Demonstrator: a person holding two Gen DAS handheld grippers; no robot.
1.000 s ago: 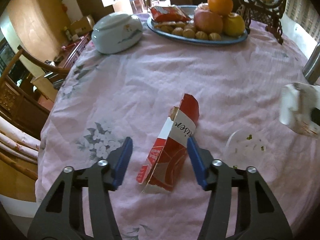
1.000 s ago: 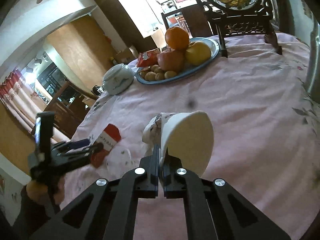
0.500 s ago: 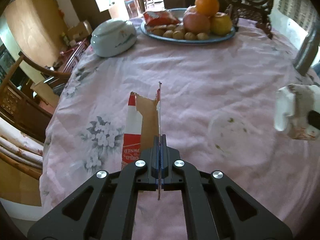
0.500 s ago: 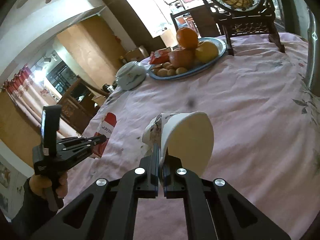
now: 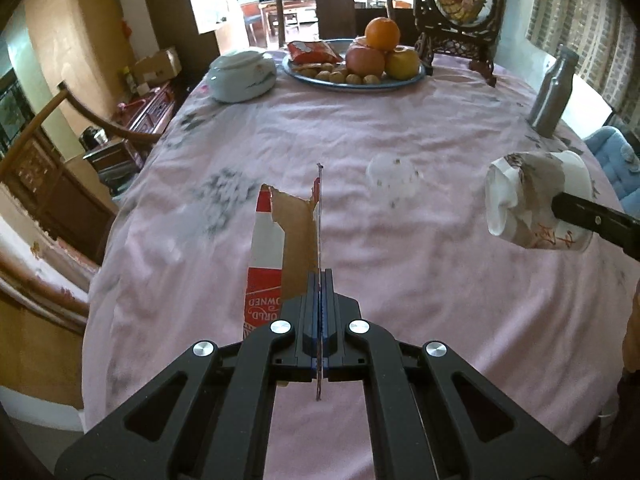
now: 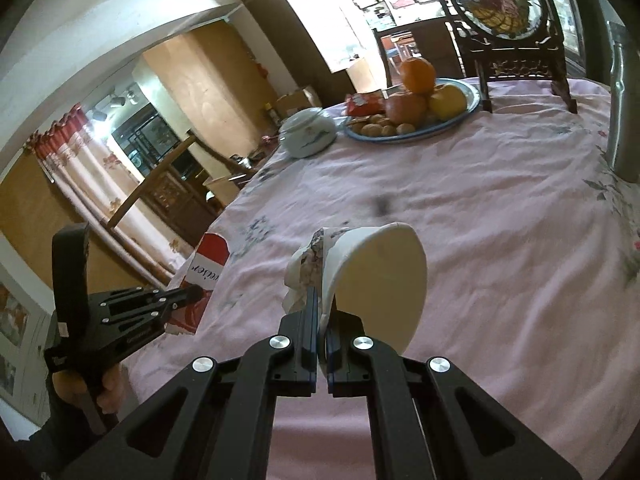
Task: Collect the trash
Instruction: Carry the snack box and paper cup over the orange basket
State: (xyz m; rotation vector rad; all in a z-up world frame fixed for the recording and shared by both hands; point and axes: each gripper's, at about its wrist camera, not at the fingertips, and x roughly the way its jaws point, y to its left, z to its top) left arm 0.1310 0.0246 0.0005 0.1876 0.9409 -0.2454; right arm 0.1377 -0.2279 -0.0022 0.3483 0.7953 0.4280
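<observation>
My left gripper (image 5: 320, 280) is shut on a torn red and white cardboard carton (image 5: 280, 248), squeezed flat and held up above the pink tablecloth (image 5: 400, 272). In the right wrist view that carton (image 6: 208, 264) shows at the left in the left gripper (image 6: 192, 292), with a hand under it. My right gripper (image 6: 320, 312) is shut on the rim of a crumpled white paper cup (image 6: 376, 280), which is held in the air. The same paper cup (image 5: 536, 200) appears at the right of the left wrist view.
A thin clear plastic lid (image 5: 392, 176) with crumbs lies on the cloth. At the far end stand a fruit plate (image 5: 352, 80), a lidded white bowl (image 5: 244, 76) and a carved screen (image 5: 460, 8). A metal bottle (image 5: 554, 92) stands at the right edge. Wooden chairs flank the left side.
The left gripper closed on the carton, flattened it and lifted it off the cloth while drawing back. The right gripper, still gripping the cup, also pulled back and rose slightly.
</observation>
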